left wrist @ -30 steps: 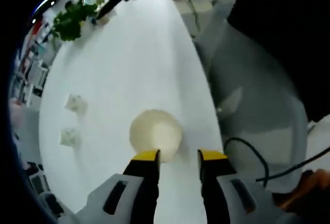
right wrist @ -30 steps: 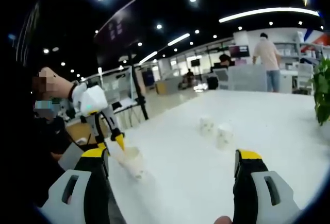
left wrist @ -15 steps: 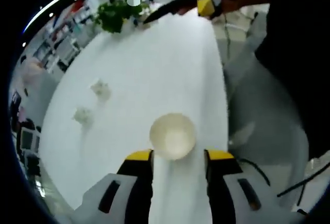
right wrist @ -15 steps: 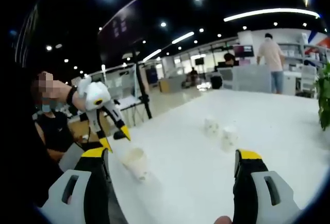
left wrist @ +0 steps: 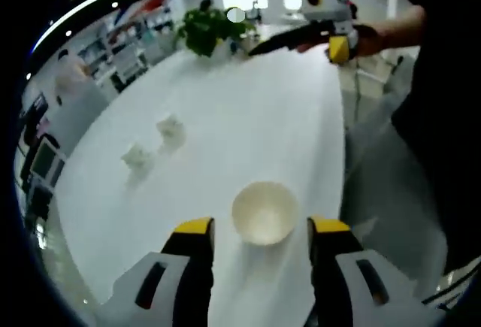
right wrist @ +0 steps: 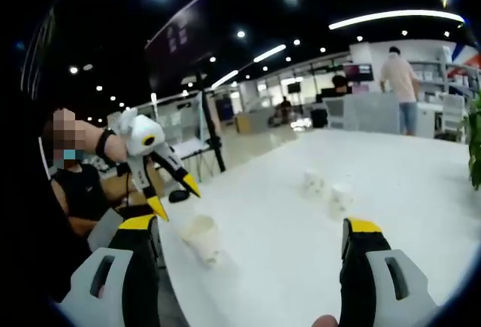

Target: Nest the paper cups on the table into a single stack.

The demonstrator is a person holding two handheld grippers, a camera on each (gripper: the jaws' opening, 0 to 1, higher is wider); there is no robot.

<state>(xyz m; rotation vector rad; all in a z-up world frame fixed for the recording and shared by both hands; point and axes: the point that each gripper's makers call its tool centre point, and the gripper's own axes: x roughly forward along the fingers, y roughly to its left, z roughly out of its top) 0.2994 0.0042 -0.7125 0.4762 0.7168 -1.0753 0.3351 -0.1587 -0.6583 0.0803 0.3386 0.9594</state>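
A paper cup [left wrist: 263, 213] stands upright near the table's edge, its open mouth facing the left gripper view. My left gripper [left wrist: 261, 231] hangs open just above it, one jaw on each side and nothing held. The right gripper view shows that same left gripper [right wrist: 174, 196] raised over the cup [right wrist: 200, 237], apart from it. Two smaller cups [left wrist: 171, 130] [left wrist: 137, 154] stand close together farther along the table, also visible as a pair of cups [right wrist: 314, 182] [right wrist: 340, 197]. My right gripper [right wrist: 250, 228] is wide open and empty, held over the table's far end [left wrist: 297, 45].
The long white table [left wrist: 248, 124] has a potted plant [left wrist: 210, 30] at its far end. The table's edge runs close beside the near cup. An office with desks and standing people [right wrist: 398, 86] lies behind.
My left gripper has lifted up off the near cup's rim, and its jaws have spread a little wider. The cup stays on the table. The right gripper has hardly moved.
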